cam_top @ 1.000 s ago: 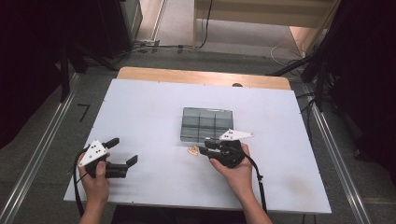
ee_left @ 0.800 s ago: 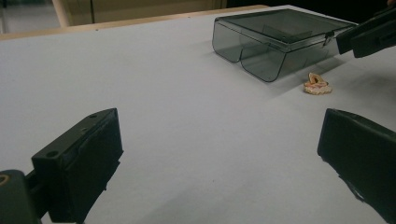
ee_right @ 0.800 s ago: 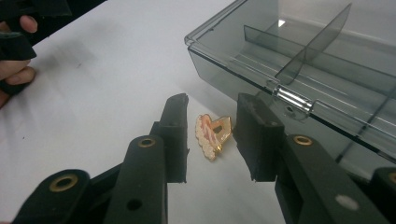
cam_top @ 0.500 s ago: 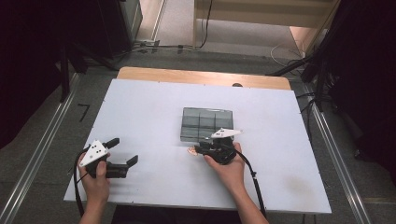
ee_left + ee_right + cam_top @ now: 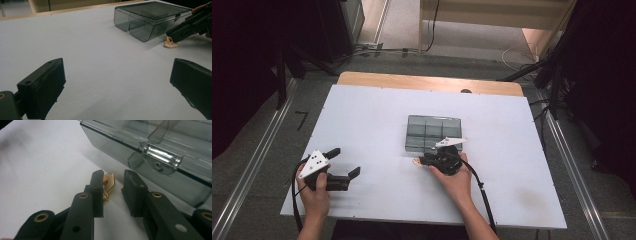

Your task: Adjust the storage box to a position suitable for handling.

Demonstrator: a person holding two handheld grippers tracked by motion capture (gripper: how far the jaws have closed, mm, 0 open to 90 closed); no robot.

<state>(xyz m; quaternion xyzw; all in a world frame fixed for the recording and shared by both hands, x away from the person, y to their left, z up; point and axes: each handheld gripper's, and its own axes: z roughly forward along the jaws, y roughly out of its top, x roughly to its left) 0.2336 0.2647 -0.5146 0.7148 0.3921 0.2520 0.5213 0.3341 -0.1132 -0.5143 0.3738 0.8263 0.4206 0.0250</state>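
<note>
One second on, the right gripper (image 5: 113, 182) has slid down to the little gold earring (image 5: 109, 182), jaws partly open around it, nothing gripped yet, so pickup's close.

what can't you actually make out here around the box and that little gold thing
- Small gold piece: right gripper view, partly hidden behind one finger of the right tongs; its full shape is unclear. Tiny in the high view.
- Smoky box: contents unreadable through the tinted lid; cut off by the edge in the right gripper view.
- Left tongs: open over bare table.
</note>
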